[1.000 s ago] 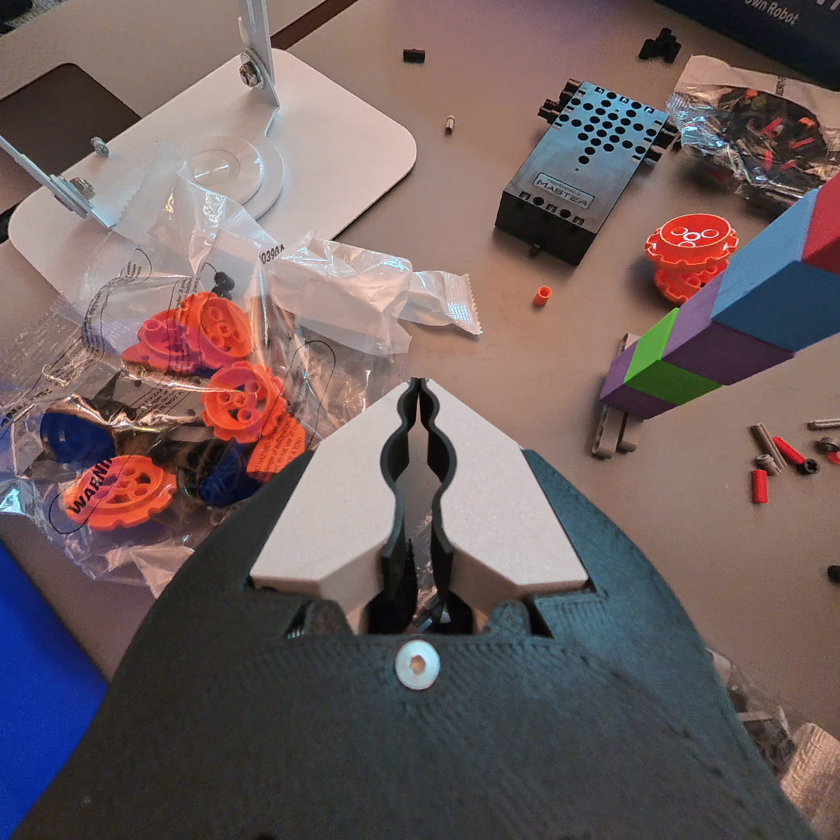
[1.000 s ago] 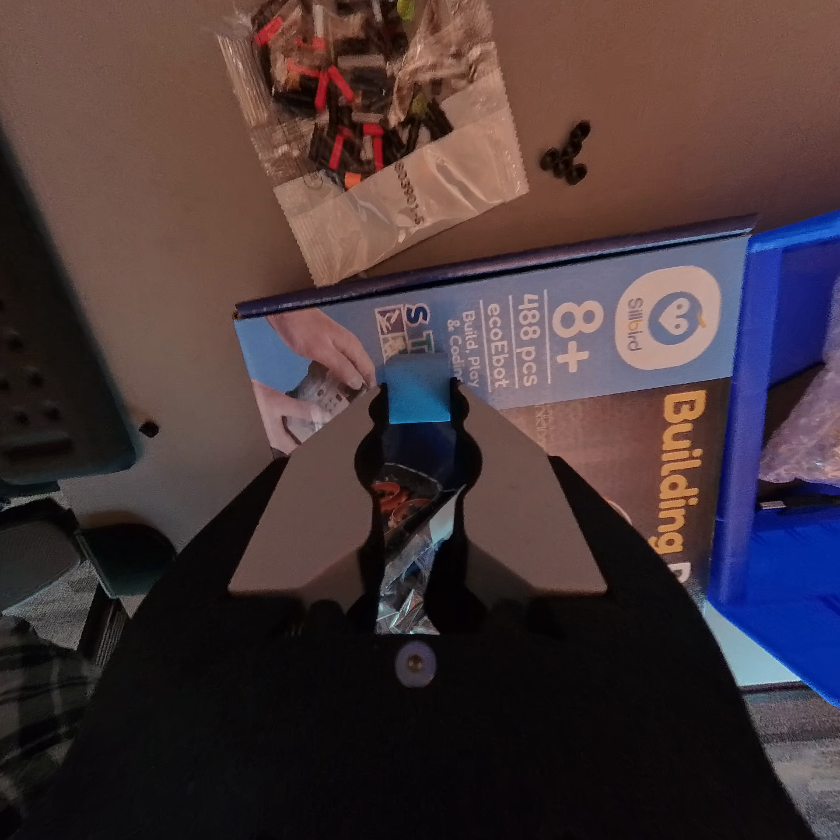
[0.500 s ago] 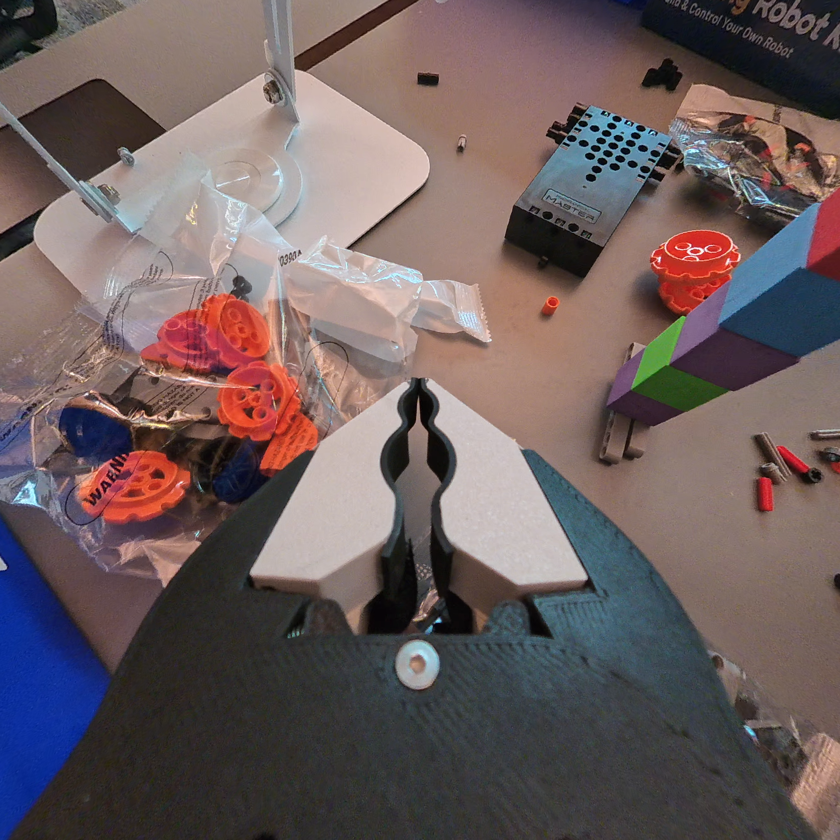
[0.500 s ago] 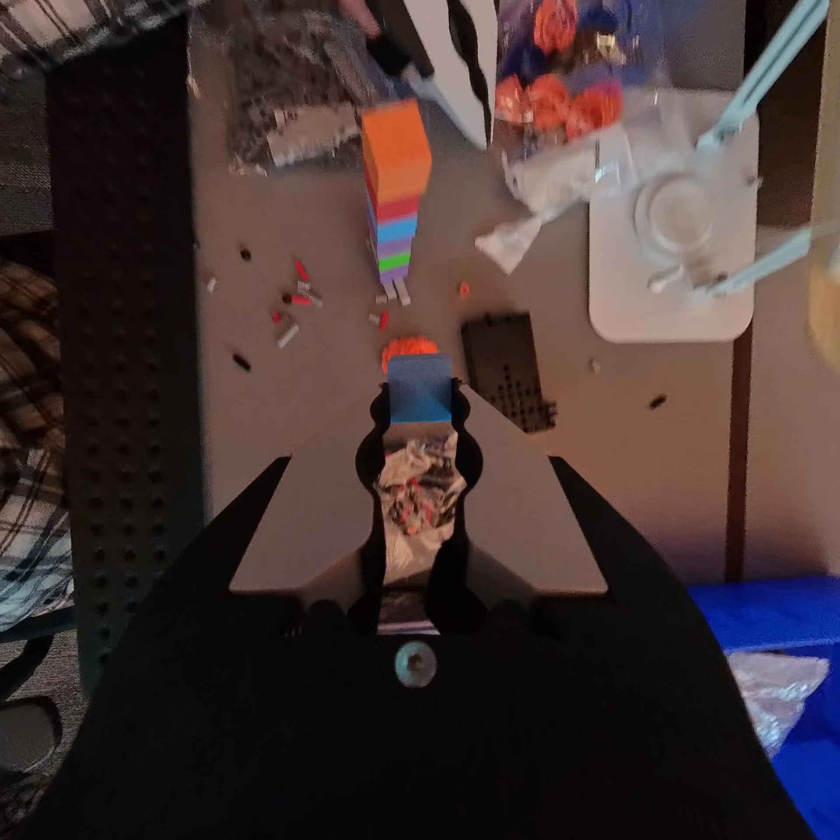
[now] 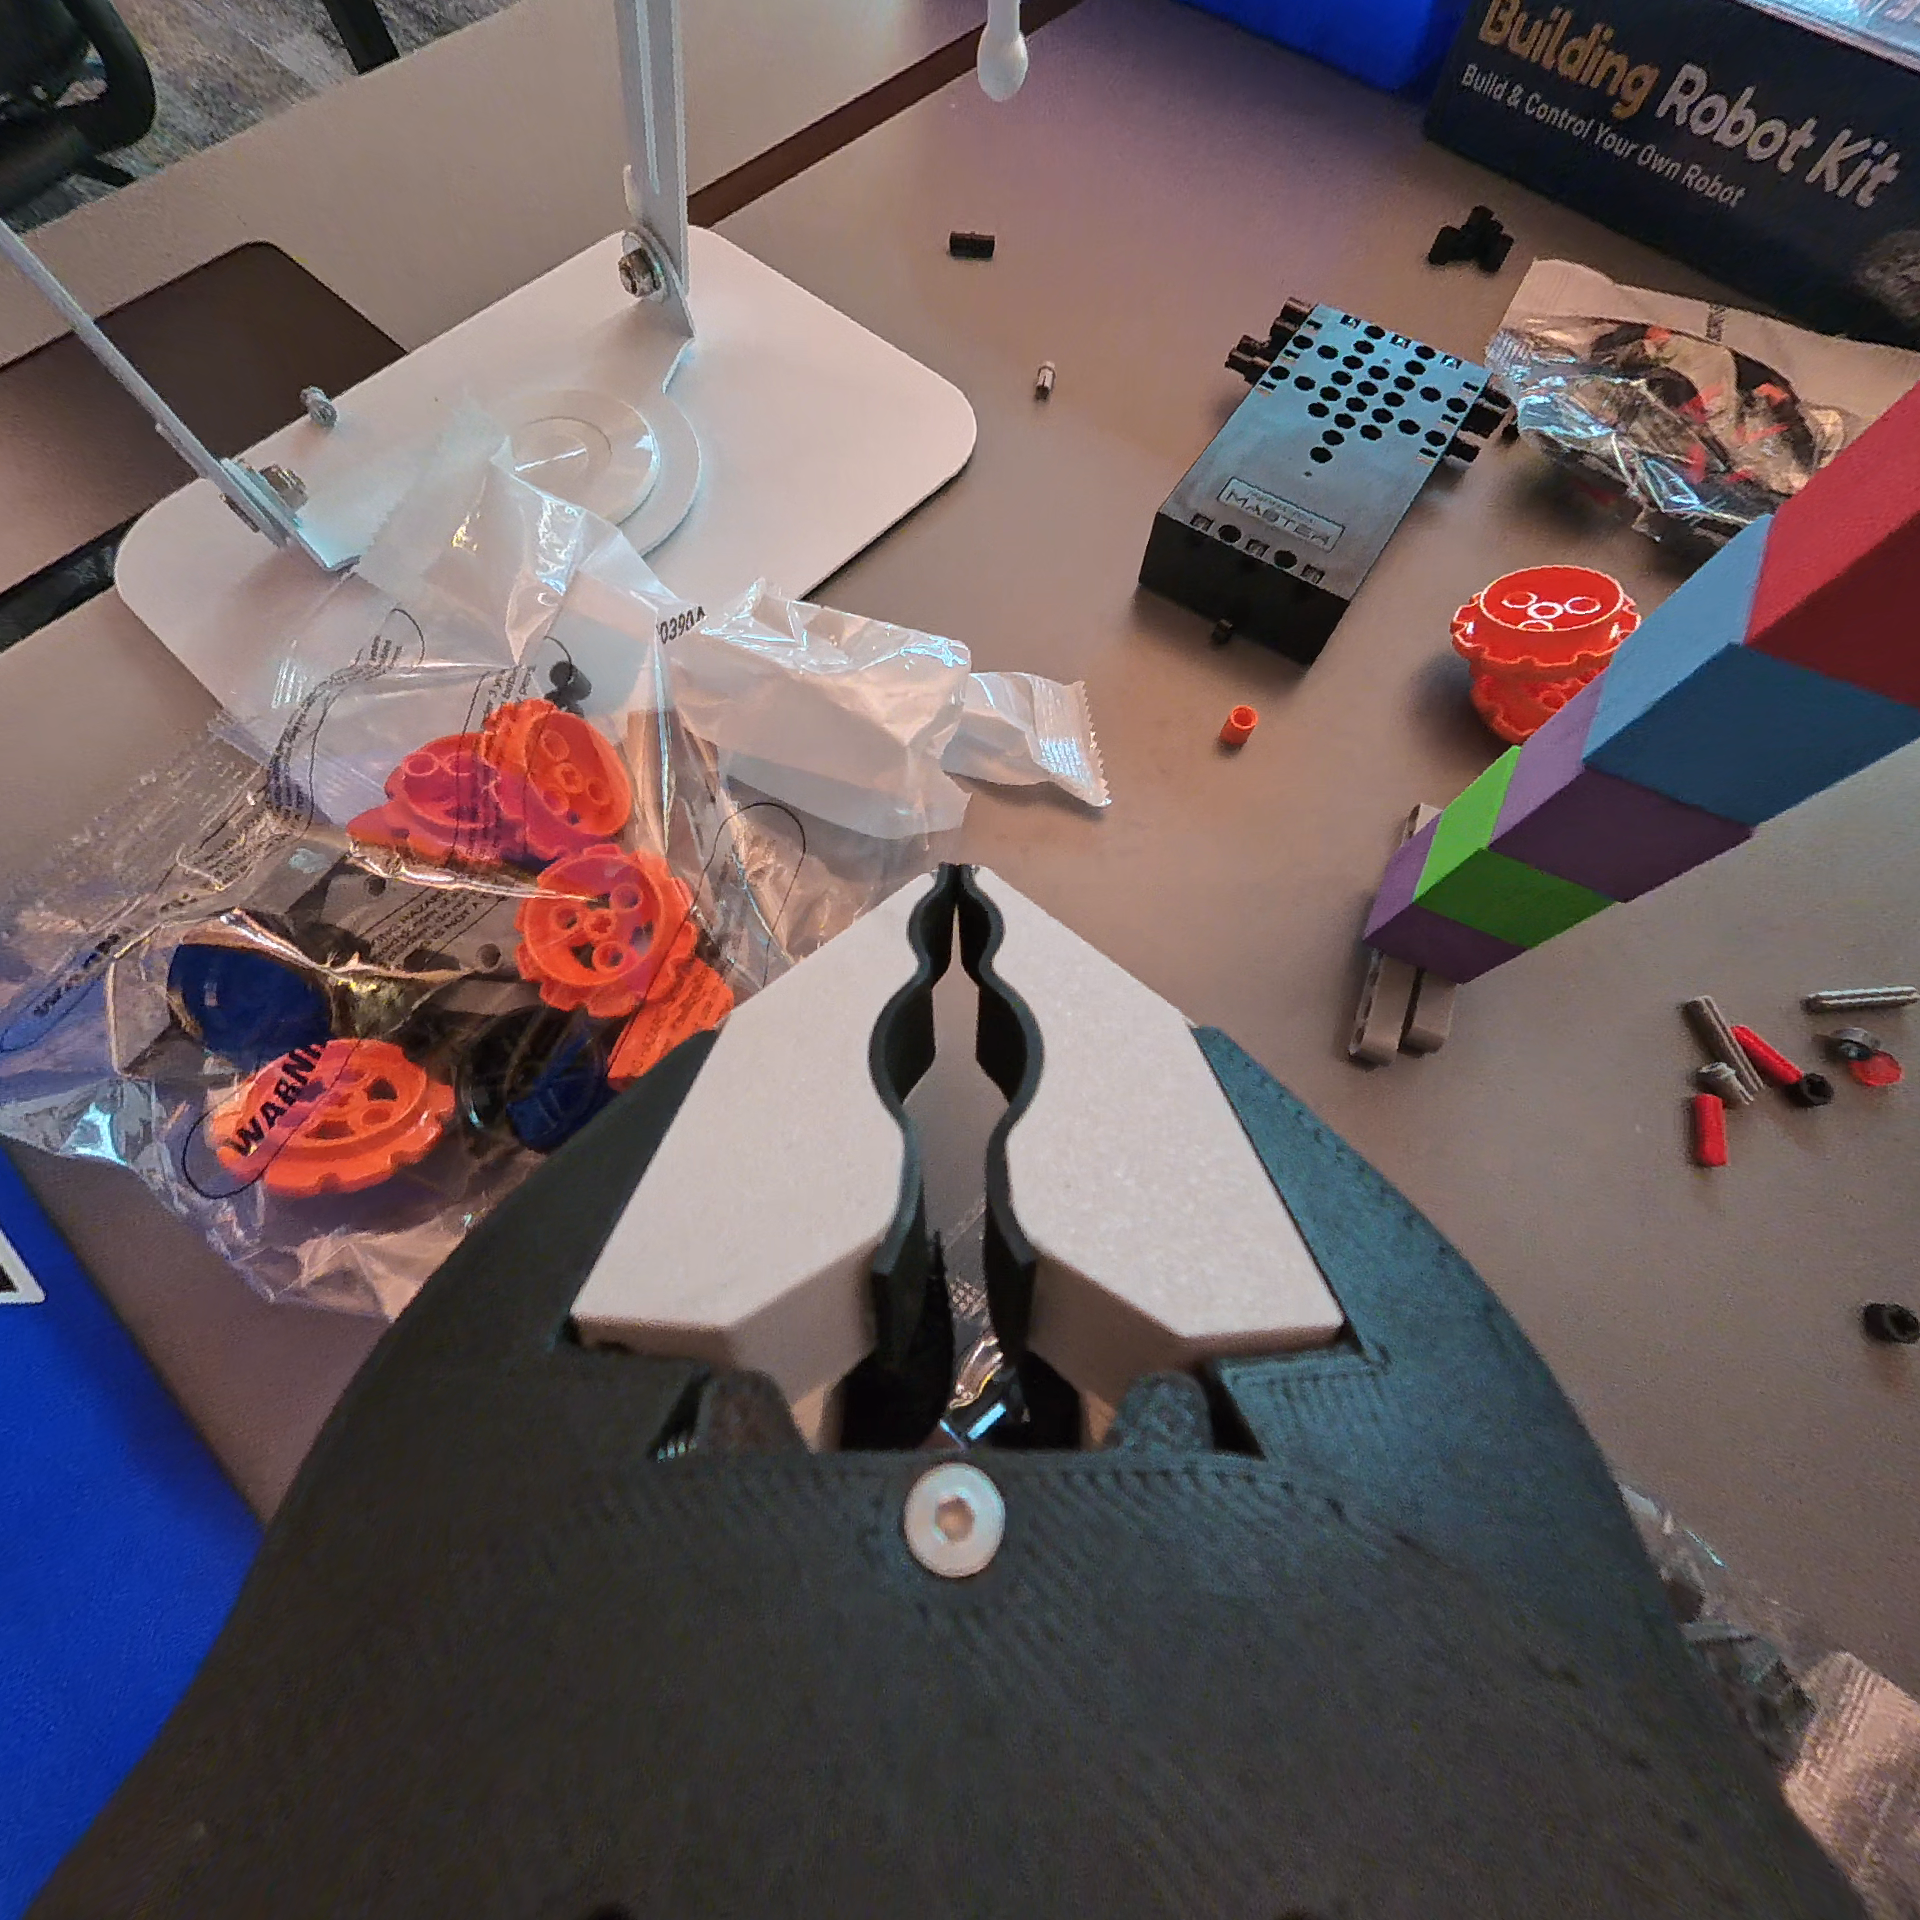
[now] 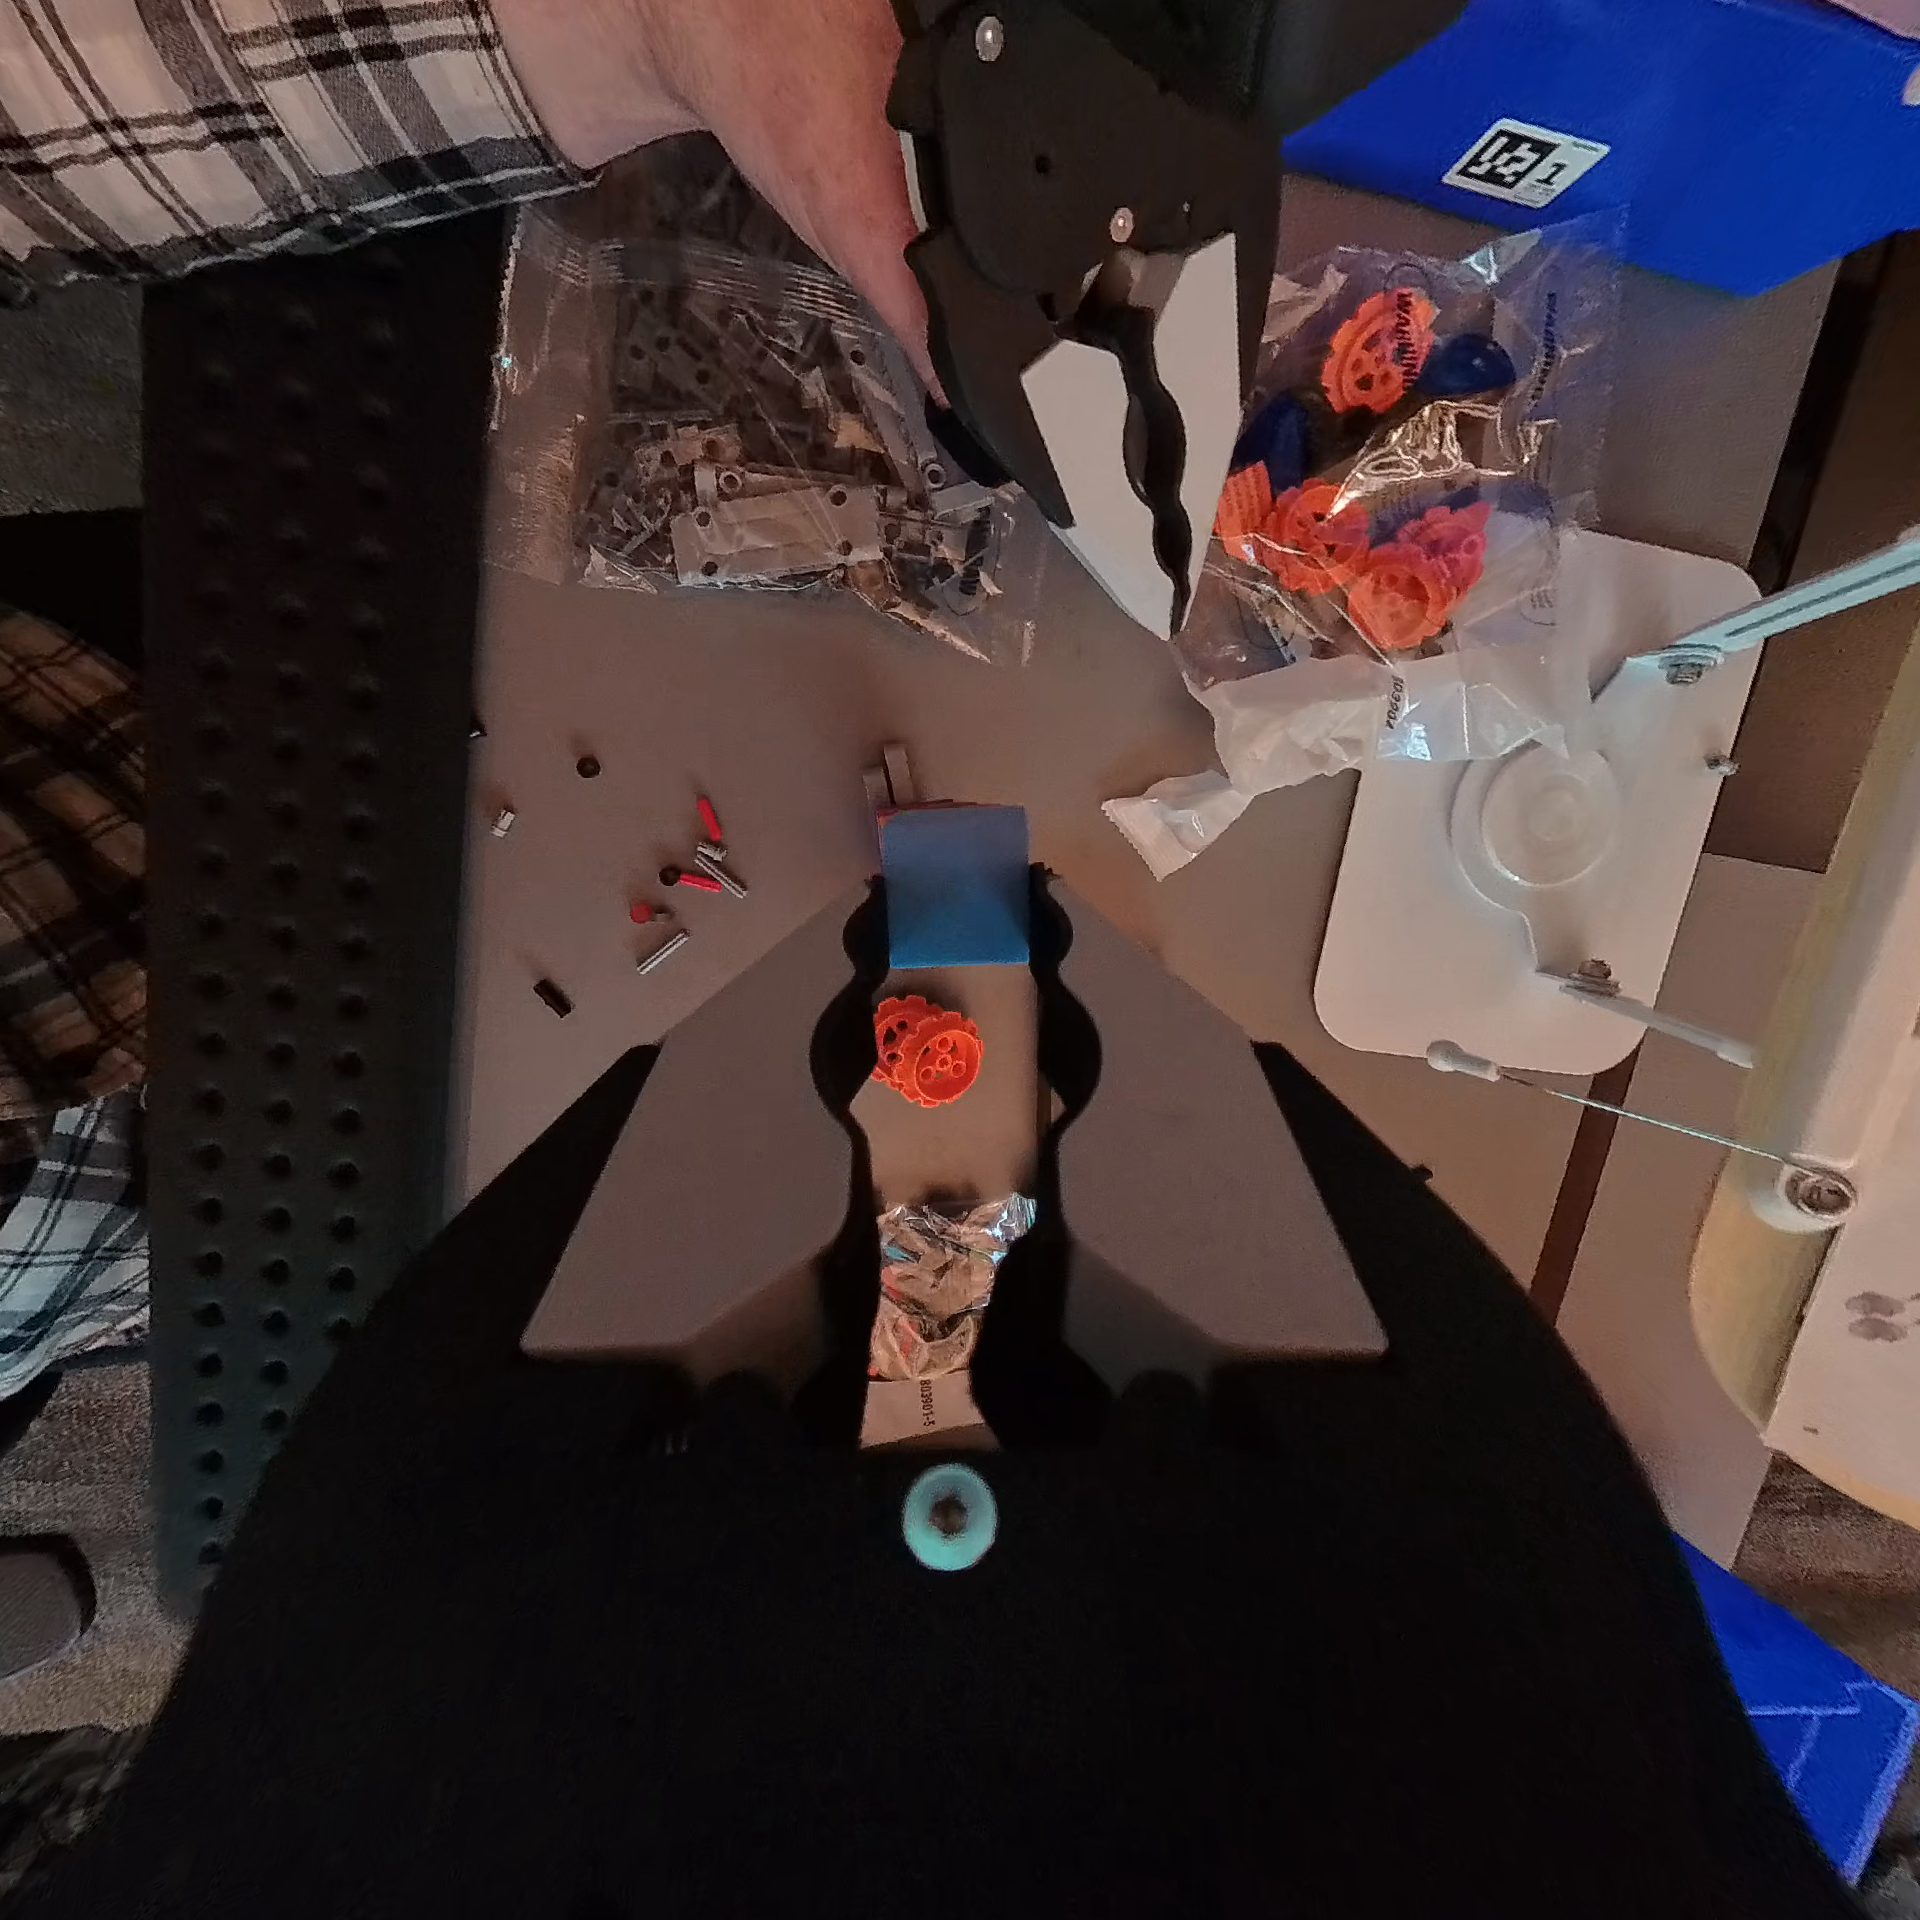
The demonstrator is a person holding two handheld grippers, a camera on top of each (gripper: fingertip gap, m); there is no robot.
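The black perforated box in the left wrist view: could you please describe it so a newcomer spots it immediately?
Start at the white stand base. Just right of it, on the table, lies the black box, its flat top dotted with round holes. Its neighbours are crinkly bags and orange wheels.

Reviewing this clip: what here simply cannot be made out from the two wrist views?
- Block stack: its top is cut off by the left wrist view's right edge; from above, the blue block held by the right hand-held gripper covers it.
- Grey parts bag: the pieces are too small and dim to tell apart.
- Kit box: cut off by the top edge.
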